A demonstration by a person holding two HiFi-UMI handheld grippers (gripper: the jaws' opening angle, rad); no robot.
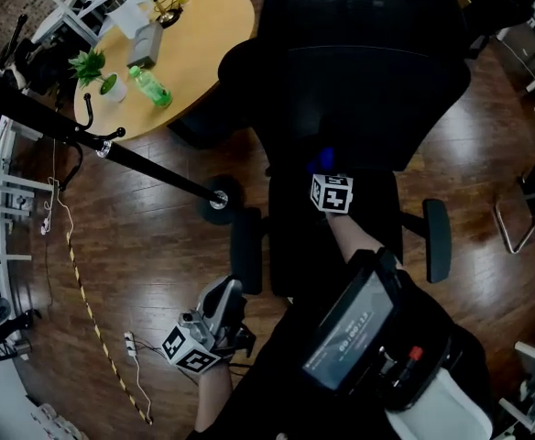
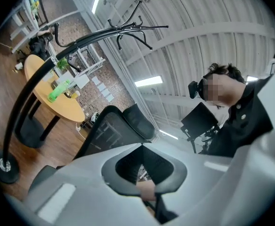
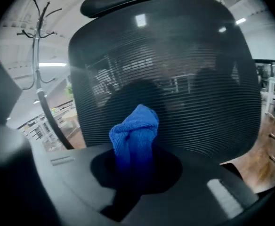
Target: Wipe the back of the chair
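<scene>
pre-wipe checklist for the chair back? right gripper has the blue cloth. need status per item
1. Cloth held: ok. The right gripper is shut on the blue cloth.
2. Aim: ok. The chair back mesh fills the right gripper view.
3. Cloth touching the mesh: cannot tell. It is close, but no view shows contact.
4. Left gripper out of the way: ok. It is low, left of the chair, jaws together and empty.
5. Coat stand clear: ok. Its base stands on the floor left of the chair, apart from the right gripper.
</scene>
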